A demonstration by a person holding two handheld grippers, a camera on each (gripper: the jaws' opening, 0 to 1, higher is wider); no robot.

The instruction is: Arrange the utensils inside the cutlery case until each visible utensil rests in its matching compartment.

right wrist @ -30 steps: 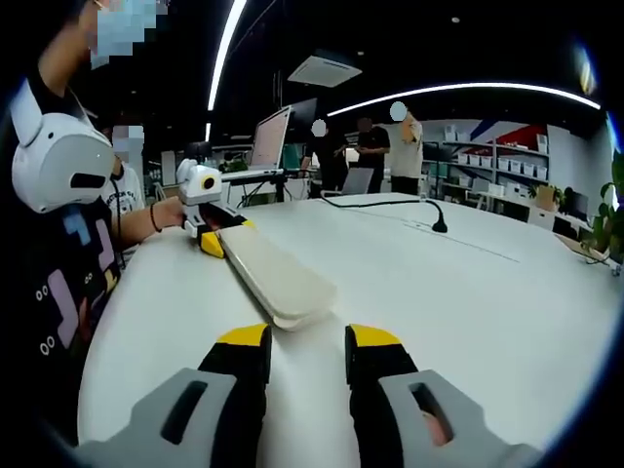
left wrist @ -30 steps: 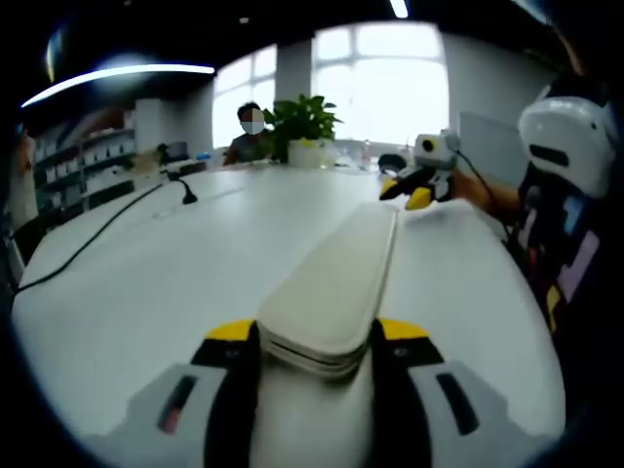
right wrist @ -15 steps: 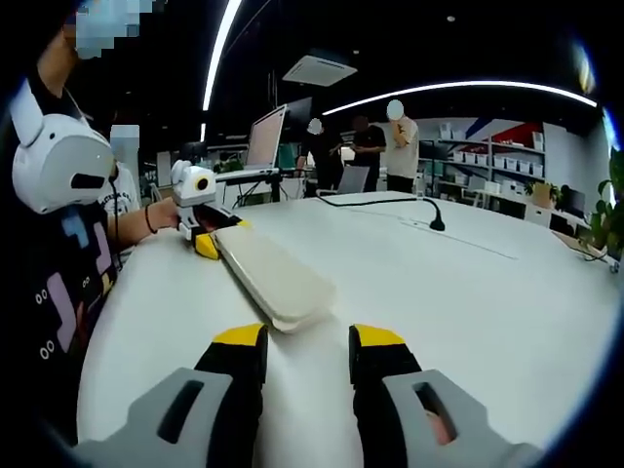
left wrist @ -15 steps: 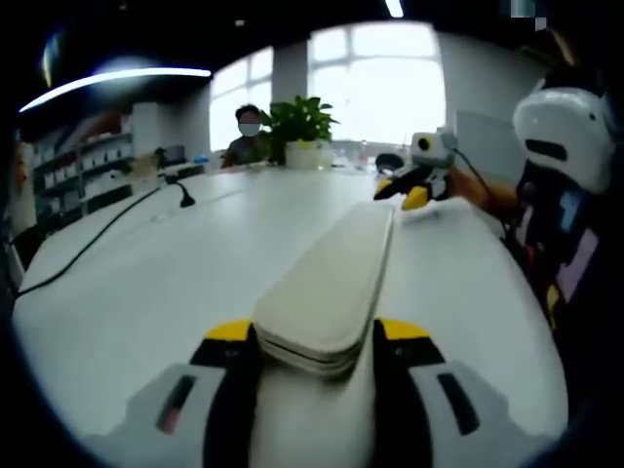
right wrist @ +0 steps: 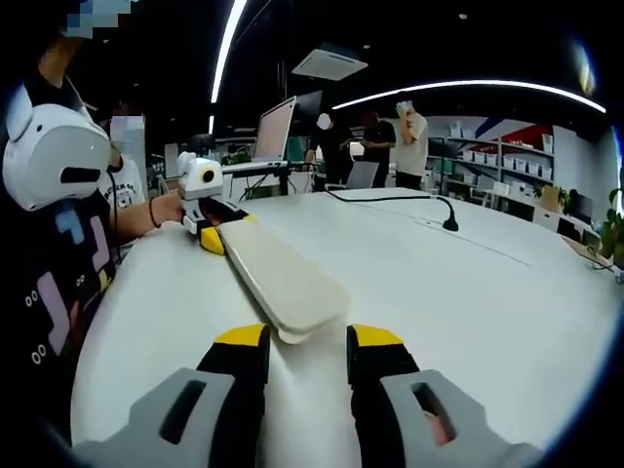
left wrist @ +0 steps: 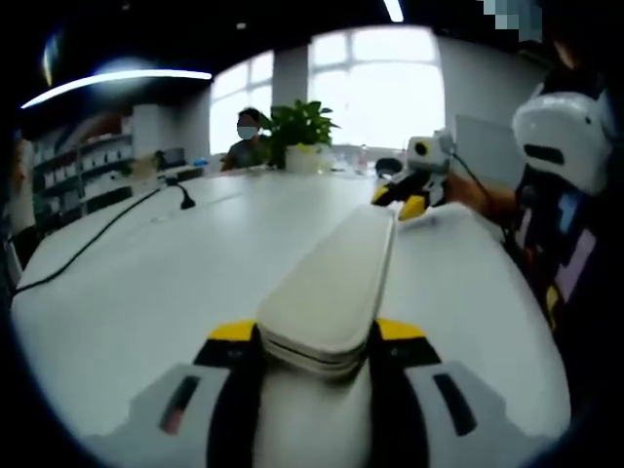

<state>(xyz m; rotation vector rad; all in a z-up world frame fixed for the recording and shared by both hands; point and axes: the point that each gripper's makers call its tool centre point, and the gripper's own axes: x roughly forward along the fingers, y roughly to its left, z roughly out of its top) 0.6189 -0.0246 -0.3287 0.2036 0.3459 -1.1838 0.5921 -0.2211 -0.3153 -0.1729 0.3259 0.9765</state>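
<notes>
Left gripper (left wrist: pixel 315 341) stays clenched on the near end of the closed cream cutlery case (left wrist: pixel 336 278), lower centre of the left gripper view, exactly as 1 second ago. In the right gripper view the case (right wrist: pixel 283 281) lies flat on the white bench (right wrist: pixel 468 292), and its far end now sits a touch closer to the right gripper (right wrist: pixel 302 343), whose jaws stand released with the tip just above their gap, apart from them. Right gripper (left wrist: pixel 409 195) shows upper right in the left gripper view, beside the case's far end. No readable writing or brand anywhere.
</notes>
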